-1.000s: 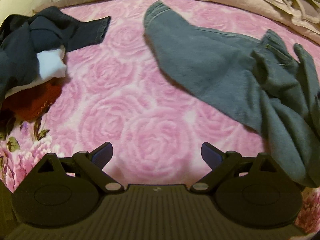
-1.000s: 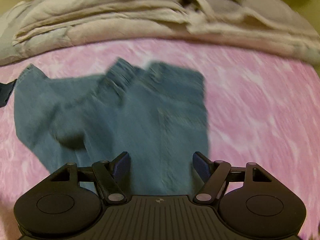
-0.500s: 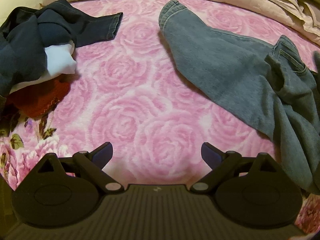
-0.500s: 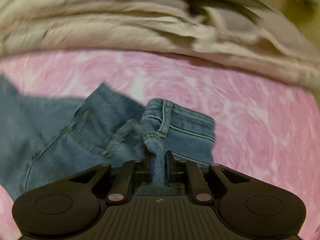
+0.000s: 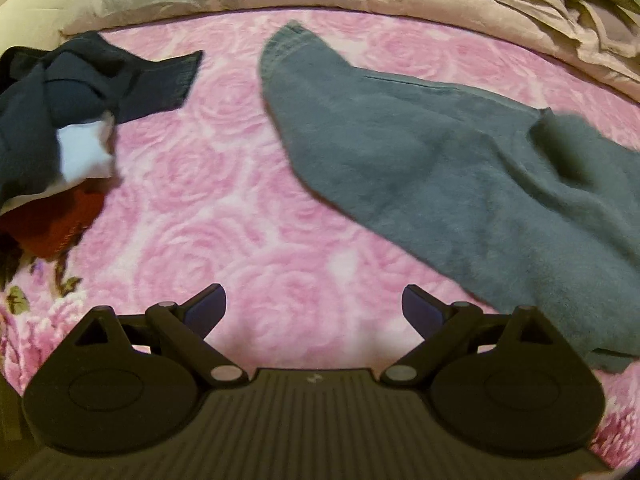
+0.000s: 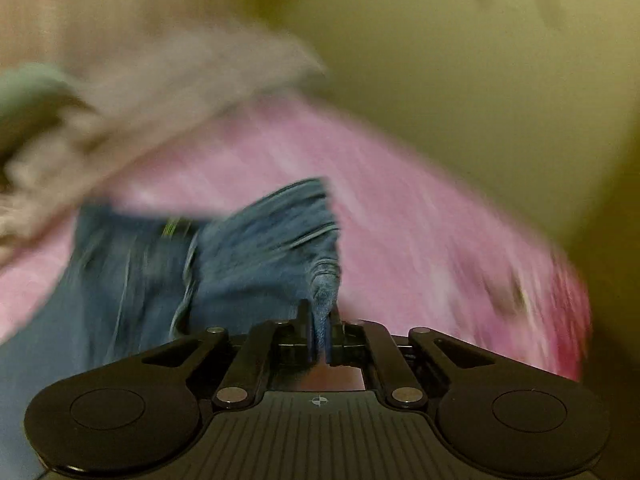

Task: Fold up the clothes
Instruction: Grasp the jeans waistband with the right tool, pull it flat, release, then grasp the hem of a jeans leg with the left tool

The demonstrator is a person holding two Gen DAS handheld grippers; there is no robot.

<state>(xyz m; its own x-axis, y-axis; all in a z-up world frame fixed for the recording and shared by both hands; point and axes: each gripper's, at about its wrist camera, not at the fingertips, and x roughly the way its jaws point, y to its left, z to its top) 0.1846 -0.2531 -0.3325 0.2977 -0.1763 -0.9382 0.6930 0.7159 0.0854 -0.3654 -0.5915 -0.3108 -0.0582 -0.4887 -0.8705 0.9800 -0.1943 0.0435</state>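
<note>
Fingers [image 6: 304, 320] of right gripper [image 6: 319, 334] pinch jeans [image 6: 256, 248].

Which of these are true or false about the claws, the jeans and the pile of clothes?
1. The right claw is pinching the jeans. True.
2. The left claw holds a sock. False: it is open and holds nothing.
3. The blanket is plain green. False: it is pink with roses.
4. A pile of dark clothes lies left of the jeans in the left view. True.
</note>
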